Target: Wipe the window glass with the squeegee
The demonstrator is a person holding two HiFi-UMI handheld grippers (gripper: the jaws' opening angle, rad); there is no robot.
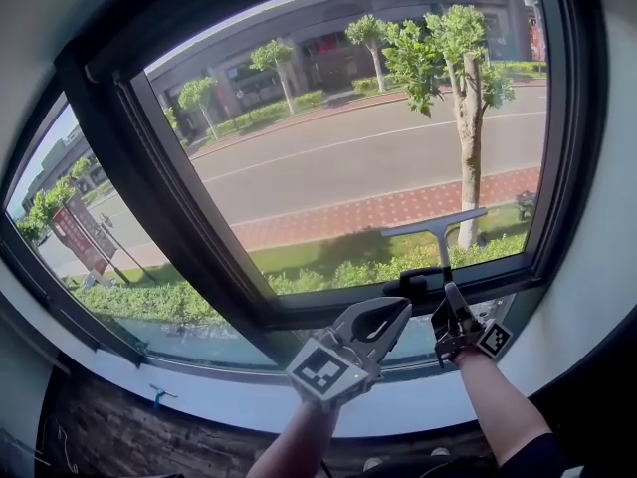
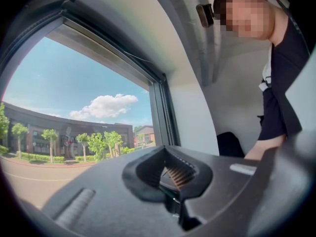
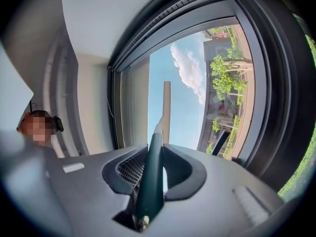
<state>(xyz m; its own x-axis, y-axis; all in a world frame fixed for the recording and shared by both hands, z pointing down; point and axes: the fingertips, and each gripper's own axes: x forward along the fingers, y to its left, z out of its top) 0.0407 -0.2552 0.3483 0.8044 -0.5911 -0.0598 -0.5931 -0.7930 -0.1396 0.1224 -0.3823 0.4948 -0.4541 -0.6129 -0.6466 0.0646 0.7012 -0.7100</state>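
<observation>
Left tongs (image 1: pixel 386 312), right tongs (image 1: pixel 448 297): grey plastic, b/w marker cubes (image 1: pixel 323 371); sleeve (image 2: pixel 279 112) short, prob. black.

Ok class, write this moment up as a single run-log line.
right gripper: shut on squeegee | blade: low on window glass, right pane | left gripper: shut, empty, beside right gripper

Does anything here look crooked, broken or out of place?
Nothing stands out. The right claw holds the squeegee by its handle, blade up at the lower right of the window glass, which shows no visible crack. The left claw is shut and empty beside it.
</observation>
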